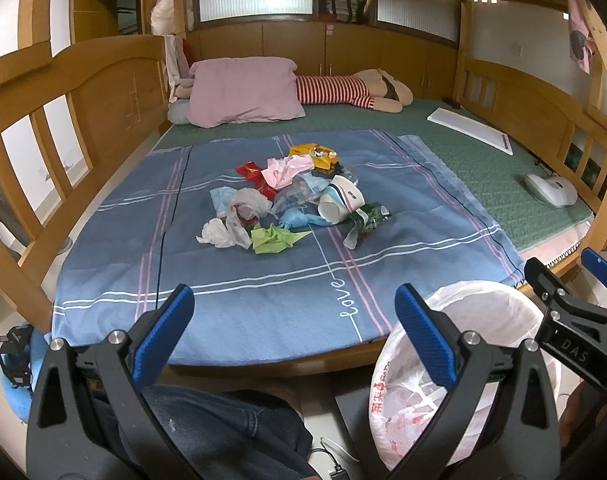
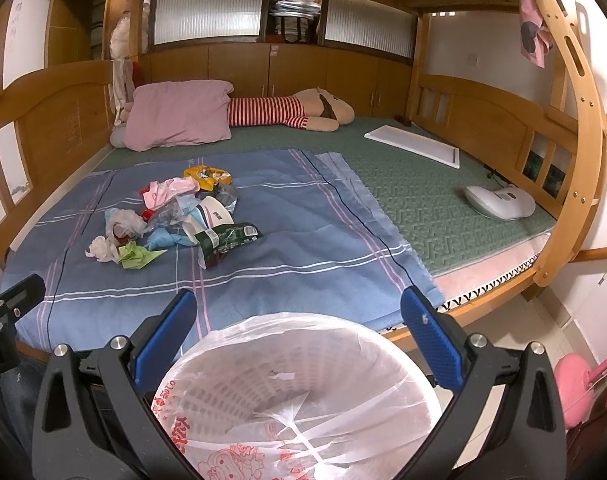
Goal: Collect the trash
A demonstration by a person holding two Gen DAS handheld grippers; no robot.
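Left gripper wide, empty; right gripper wide, empty, over white plastic-lined mesh waste bin. Heap of crumpled wrappers, tissues and paper cup lies ahead on blue striped blanket.

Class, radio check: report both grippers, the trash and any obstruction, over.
Left gripper open, empty. Right gripper open, empty, above lined wastebasket. Trash pile untouched on blue blanket. Nothing in the way.

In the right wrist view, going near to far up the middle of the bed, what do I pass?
Lined trash basket → blue plaid sheet → trash pile → pink pillow → wooden cabinets.
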